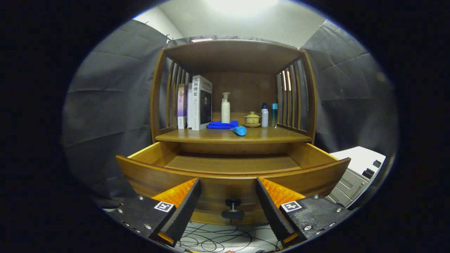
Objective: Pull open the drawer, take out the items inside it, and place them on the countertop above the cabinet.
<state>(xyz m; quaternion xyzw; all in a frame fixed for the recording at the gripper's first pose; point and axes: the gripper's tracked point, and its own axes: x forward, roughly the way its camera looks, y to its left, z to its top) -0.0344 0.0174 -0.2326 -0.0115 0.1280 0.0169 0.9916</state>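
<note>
1. The wooden cabinet (pixel 232 88) stands against the dark cloth wall, with slatted sides and an open compartment above its countertop surface (pixel 277 135).
2. The drawer (pixel 232 165) below that surface is pulled well out toward the camera; the visible part of its floor is bare wood (the front wall hides the nearest strip, so I cannot tell what lies there).
3. The tool (pixel 228 203) is open, its two fingers spread wide apart and gripping nothing. It sits in front of the drawer's front panel, with the dark round knob (pixel 232 209) between the fingers and touching neither.
4. A pale machine (pixel 355 175) stands to the right of the drawer, beyond the right finger.
5. Three upright books (pixel 200 102) lean at the left of the surface.
6. A blue folded cloth (pixel 222 124) lies just right of the books.
7. A white pump bottle (pixel 225 108) stands behind the cloth.
8. A white bottle with a blue cap (pixel 264 115) and a teal bottle (pixel 274 115) stand side by side near the right slats.
9. A small lidded tea bowl on a saucer (pixel 252 119) sits just left of those two.
10. A light blue tube-shaped item (pixel 239 130) lies on its side near the front of the surface, just ahead of the cloth.
11. Loose cables (pixel 218 240) lie on the floor below the fingers.
</note>
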